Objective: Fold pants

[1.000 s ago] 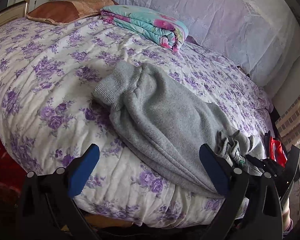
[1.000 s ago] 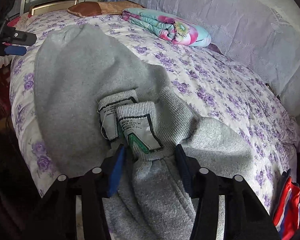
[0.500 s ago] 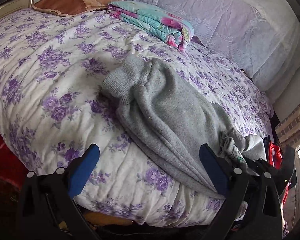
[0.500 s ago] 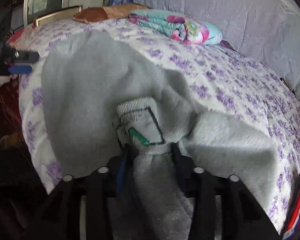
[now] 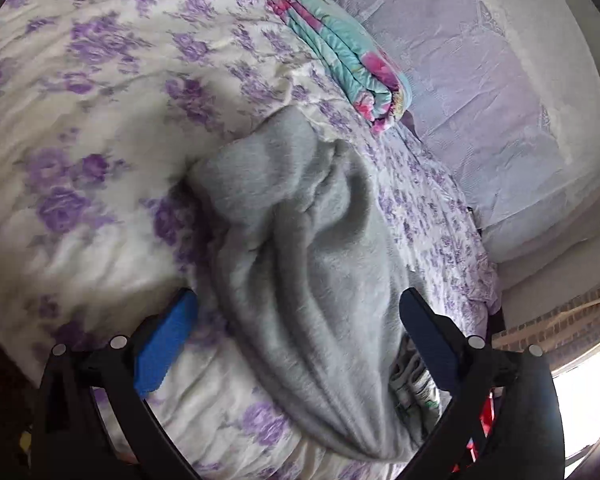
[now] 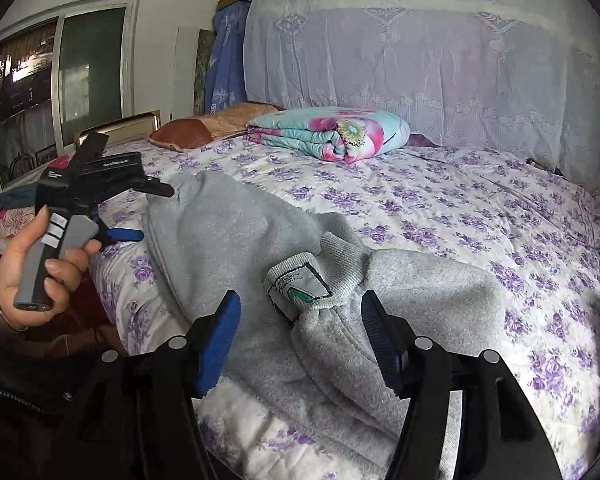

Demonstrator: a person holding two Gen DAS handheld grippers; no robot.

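Pants [image 6: 236, 248] bunched on bed [image 6: 440, 200]; both tongs, left [image 5: 296, 320] and right [image 6: 300, 336], gape apart, gripping nothing; quilt [image 6: 332, 132] at 12 o'clock.

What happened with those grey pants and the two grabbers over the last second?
The right gripper, which had pinched the waistband with the label, opened and let it go. The left gripper, open throughout, moved in closer over the grey pants. The pants remain on the floral bedspread; the folded blanket hasn't moved.

Left tongs [image 5: 296, 320] seemingly agape, right tongs [image 6: 300, 328] agape
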